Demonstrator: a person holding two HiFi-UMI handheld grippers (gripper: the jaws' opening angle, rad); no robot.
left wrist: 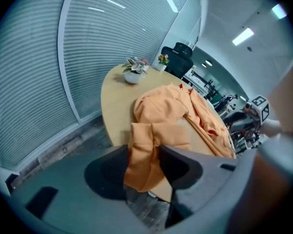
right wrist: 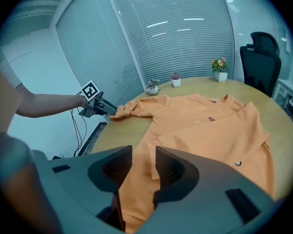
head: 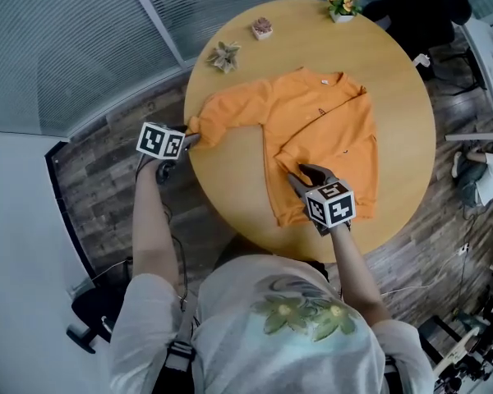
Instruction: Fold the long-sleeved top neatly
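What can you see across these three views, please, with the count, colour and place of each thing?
Long-sleeved top: one, orange, spread on the table, partly folded.
Table: one, light wood, round, in front of the person.
Potted plants: three, mixed colours, along the table's far edge.
Office chair: one, black, beyond the table.
Left tongs: one, dark grey, closed on the top's sleeve cuff at the table's left edge.
Right tongs: one, dark grey, closed on the top's near hem.
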